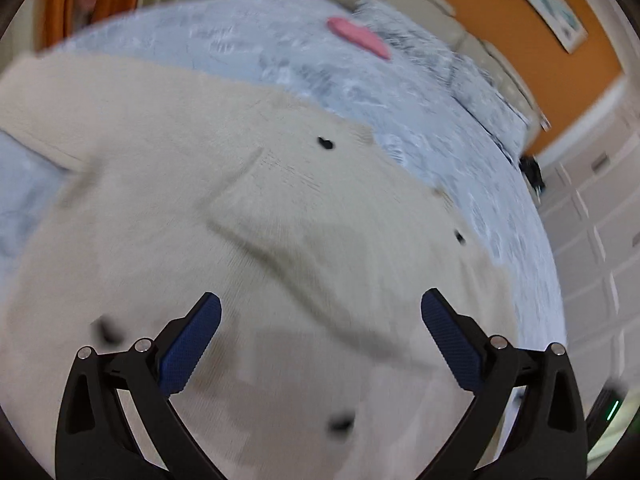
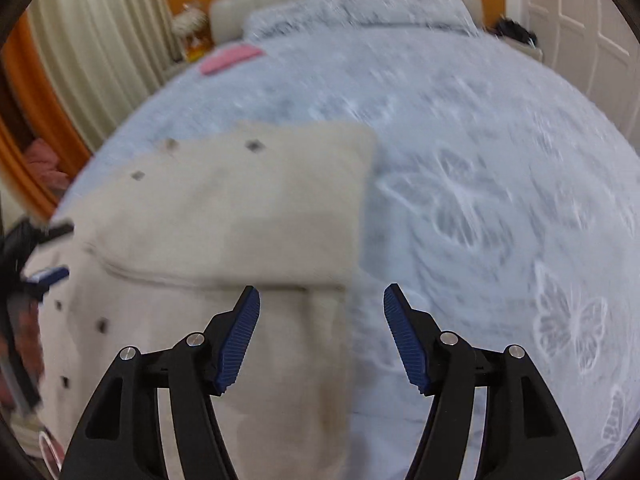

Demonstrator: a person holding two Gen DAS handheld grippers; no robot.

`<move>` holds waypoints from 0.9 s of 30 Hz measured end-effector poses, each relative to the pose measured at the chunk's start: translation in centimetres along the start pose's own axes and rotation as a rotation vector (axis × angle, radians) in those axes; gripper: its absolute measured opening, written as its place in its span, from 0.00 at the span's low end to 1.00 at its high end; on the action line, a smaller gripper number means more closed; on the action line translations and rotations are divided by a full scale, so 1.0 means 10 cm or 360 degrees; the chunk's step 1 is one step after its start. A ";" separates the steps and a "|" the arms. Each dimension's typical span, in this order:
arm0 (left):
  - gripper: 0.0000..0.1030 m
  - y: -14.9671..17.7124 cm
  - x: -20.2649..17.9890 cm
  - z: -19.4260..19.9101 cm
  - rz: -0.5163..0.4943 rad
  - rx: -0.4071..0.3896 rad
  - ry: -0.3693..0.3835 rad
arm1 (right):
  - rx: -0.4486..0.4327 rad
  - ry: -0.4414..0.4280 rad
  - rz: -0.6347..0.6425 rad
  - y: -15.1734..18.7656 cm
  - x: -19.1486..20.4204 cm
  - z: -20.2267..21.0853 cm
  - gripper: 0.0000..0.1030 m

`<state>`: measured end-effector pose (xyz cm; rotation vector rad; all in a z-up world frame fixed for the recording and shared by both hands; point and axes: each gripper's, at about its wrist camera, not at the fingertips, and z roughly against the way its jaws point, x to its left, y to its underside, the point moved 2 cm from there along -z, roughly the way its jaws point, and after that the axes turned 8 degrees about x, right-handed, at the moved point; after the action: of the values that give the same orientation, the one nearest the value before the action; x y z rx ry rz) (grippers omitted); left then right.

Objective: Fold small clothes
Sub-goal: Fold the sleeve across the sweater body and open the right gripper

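Both tools, left tool (image 1: 320, 312) and right tool (image 2: 322, 304), gape wide and empty over the cream garment (image 1: 224, 216) spread on the bed (image 2: 460, 152); pinching one layer would likely drag the fold askew.

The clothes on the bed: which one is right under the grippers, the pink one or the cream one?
The cream garment with dark specks, spread below both open grippers. The pink piece lies far off, up near the pillows.
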<state>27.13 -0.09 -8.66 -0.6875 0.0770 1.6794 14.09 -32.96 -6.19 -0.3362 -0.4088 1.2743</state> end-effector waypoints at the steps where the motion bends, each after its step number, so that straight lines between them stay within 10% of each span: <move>1: 0.83 -0.06 0.03 -0.10 0.0035 0.0023 0.0021 | 0.0024 0.0006 -0.0007 -0.02 0.01 -0.13 0.62; 4: 0.41 -0.20 0.02 -0.37 0.0066 0.0083 0.0014 | 0.0107 -0.0012 -0.0040 0.00 0.02 -0.43 0.59; 6: 0.18 -0.26 -0.02 -0.39 0.0024 0.0025 -0.0026 | 0.0073 -0.0115 -0.0097 -0.11 0.01 -0.54 0.31; 7: 0.11 -0.30 -0.03 -0.38 -0.0004 -0.0004 -0.0001 | 0.0081 -0.0167 -0.0135 -0.18 -0.02 -0.57 0.11; 11: 0.11 -0.42 -0.09 -0.21 -0.0084 -0.0174 0.0079 | -0.0123 -0.0276 -0.0293 -0.30 -0.26 -0.25 0.08; 19: 0.17 -0.42 -0.22 -0.63 -0.0187 -0.0049 -0.0049 | 0.0001 -0.0174 -0.0336 -0.04 -0.56 -0.45 0.23; 24: 0.76 -0.14 0.12 0.18 -0.0169 -0.0172 -0.0045 | 0.0081 -0.0242 -0.0374 0.23 -0.57 0.06 0.51; 27: 0.82 0.14 0.64 0.64 -0.0091 -0.0176 -0.0121 | 0.0344 -0.0395 -0.0449 0.79 -0.56 0.16 0.56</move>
<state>22.93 7.83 -6.93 -0.7011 -0.0895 1.6623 5.26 -36.30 -9.08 0.0636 -0.5048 1.0728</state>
